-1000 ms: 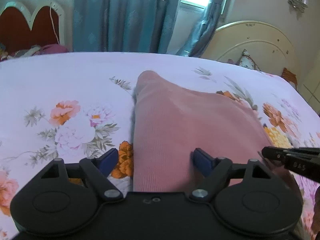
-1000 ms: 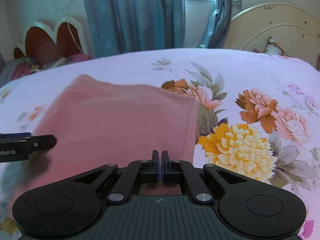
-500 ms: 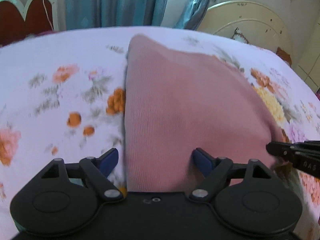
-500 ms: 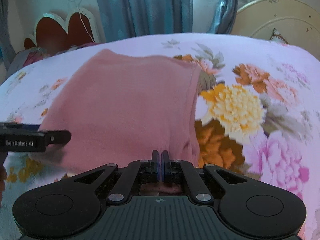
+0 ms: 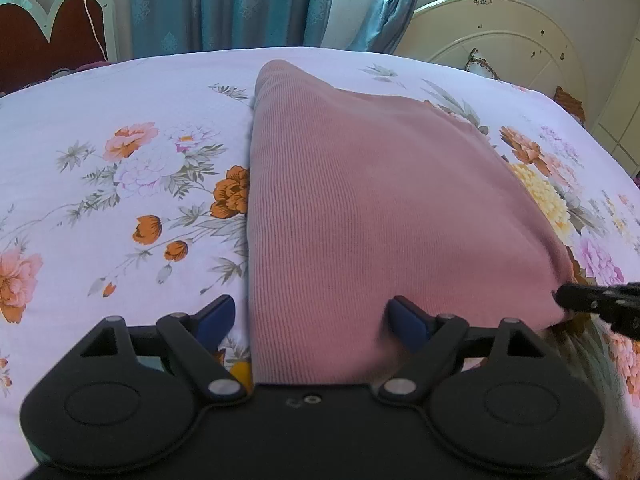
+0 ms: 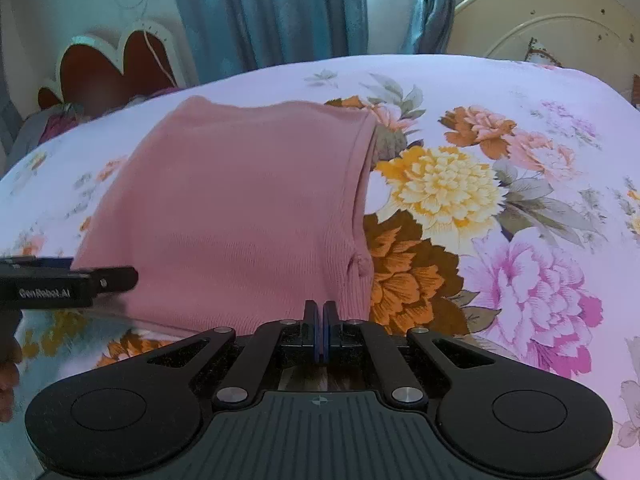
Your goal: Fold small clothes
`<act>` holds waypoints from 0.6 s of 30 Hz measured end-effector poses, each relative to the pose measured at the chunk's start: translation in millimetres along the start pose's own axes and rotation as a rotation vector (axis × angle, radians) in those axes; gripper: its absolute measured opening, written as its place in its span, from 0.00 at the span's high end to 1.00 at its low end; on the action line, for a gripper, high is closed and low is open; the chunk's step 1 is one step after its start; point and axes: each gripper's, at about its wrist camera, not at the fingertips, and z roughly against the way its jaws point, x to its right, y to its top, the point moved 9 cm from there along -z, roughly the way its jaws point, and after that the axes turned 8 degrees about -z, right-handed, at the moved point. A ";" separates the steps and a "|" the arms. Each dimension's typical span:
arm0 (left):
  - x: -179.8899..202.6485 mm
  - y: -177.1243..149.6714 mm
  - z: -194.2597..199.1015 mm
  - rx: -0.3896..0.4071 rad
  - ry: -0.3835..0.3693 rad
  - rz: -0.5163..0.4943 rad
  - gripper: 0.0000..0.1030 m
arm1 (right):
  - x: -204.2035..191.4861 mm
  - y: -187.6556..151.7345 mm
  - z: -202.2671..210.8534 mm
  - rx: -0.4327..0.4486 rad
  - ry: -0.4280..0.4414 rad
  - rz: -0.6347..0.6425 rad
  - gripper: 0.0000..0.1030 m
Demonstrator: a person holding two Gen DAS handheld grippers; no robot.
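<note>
A pink ribbed garment (image 5: 360, 200) lies folded flat on the floral bedsheet (image 5: 120, 200), its long fold running away from me. My left gripper (image 5: 312, 314) stands open over the garment's near left edge, its left finger above the sheet and its right finger above the cloth, with no pad pressing. In the right wrist view the same garment (image 6: 248, 200) fills the left half. My right gripper (image 6: 320, 316) is shut on its near right hem, which hangs slightly off the sheet. The left gripper's tip (image 6: 120, 278) enters from the left, and the right gripper's tip (image 5: 576, 300) shows at the garment's corner.
The bedsheet (image 6: 520, 160) extends to the right with large printed flowers. Behind the bed stand a cream rounded headboard (image 5: 500, 40), a red heart-shaped headboard (image 5: 52, 32) and blue curtains (image 5: 240, 0). A person's hand (image 6: 8, 360) shows at the left edge.
Both cameras have shifted across the bed and tipped lower over the garment, which now fills more of each view. The left jaws stay wide and the right jaws stay closed.
</note>
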 end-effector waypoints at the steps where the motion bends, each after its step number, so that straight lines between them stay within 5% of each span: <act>1: 0.1 -0.1 0.0 0.000 0.001 -0.001 0.18 | -2.3 1.6 2.6 0.008 -0.001 0.006 0.99; 4: 0.4 0.1 0.0 -0.002 0.003 -0.001 0.18 | -6.9 3.1 5.6 0.012 0.001 0.002 0.97; 5: 0.6 0.1 0.1 -0.002 0.004 -0.001 0.18 | -8.7 3.4 6.3 0.014 0.007 -0.001 0.71; 6: 0.9 0.1 0.1 -0.003 0.005 -0.002 0.18 | -11.8 4.2 8.3 0.023 0.025 -0.006 0.21; 7: 1.0 0.1 0.2 -0.003 0.006 -0.004 0.18 | -13.8 7.0 13.0 0.065 0.016 -0.003 0.02; 9: 0.9 0.0 0.3 -0.004 0.005 -0.003 0.18 | -19.2 11.6 21.3 0.134 0.005 0.044 0.00; 18: 1.2 -1.1 -0.3 -0.005 0.008 -0.004 0.16 | -12.1 13.4 13.9 0.088 0.033 -0.018 0.01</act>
